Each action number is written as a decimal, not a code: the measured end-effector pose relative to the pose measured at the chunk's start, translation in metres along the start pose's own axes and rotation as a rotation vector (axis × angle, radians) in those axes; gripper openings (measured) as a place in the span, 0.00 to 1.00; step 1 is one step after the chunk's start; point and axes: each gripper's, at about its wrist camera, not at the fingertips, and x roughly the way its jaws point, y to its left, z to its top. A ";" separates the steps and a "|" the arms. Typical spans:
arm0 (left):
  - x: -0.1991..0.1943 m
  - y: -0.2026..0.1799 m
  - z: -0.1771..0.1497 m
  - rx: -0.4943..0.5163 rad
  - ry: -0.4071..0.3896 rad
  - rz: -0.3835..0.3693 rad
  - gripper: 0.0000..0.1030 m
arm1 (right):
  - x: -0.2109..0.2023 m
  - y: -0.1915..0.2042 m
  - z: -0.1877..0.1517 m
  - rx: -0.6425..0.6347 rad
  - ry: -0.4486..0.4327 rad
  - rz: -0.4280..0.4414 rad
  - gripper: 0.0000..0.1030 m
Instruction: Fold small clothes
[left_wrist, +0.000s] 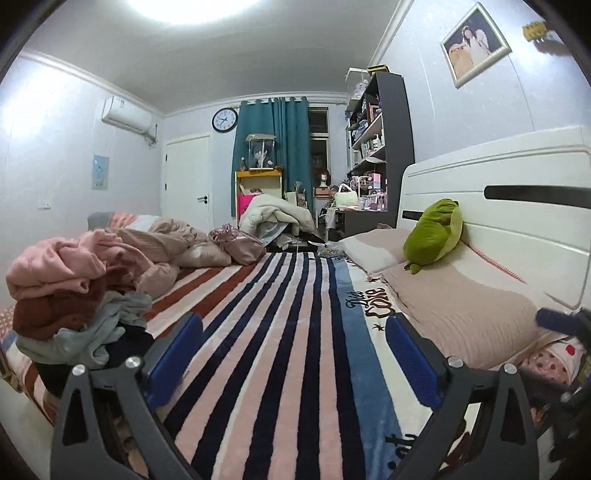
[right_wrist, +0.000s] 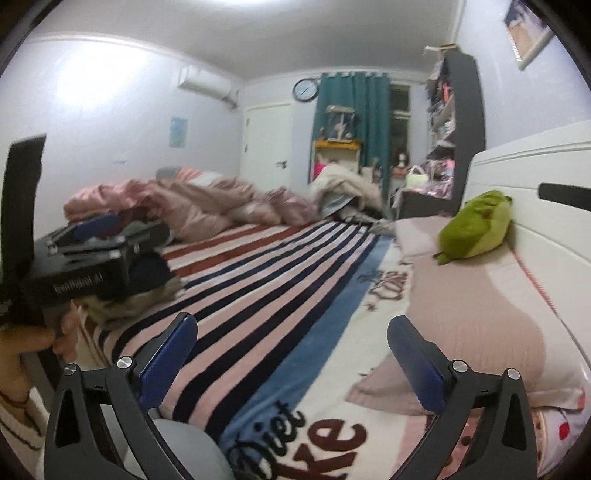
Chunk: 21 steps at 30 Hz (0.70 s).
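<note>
A heap of small clothes, pink, rust red and pale grey-blue, lies at the left edge of the striped blanket. My left gripper is open and empty, low over the blanket, with the heap just left of its left finger. My right gripper is open and empty above the blanket's near end. In the right wrist view the left gripper's body, held in a hand, hides most of the heap.
A rumpled pink duvet lies at the bed's far left. Beige pillows and a green plush toy rest against the white headboard on the right. Beyond the bed stand a cluttered desk, a bookshelf and a teal curtain.
</note>
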 end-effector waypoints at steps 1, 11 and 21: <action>0.000 -0.001 0.000 -0.001 -0.002 -0.001 0.96 | -0.001 0.000 0.001 0.006 -0.006 -0.003 1.00; -0.001 0.003 -0.003 -0.012 0.003 0.015 0.98 | -0.008 -0.005 -0.003 0.036 -0.026 -0.001 1.00; -0.002 0.004 -0.005 -0.005 -0.001 0.017 0.98 | -0.012 -0.005 -0.006 0.054 -0.037 -0.006 1.00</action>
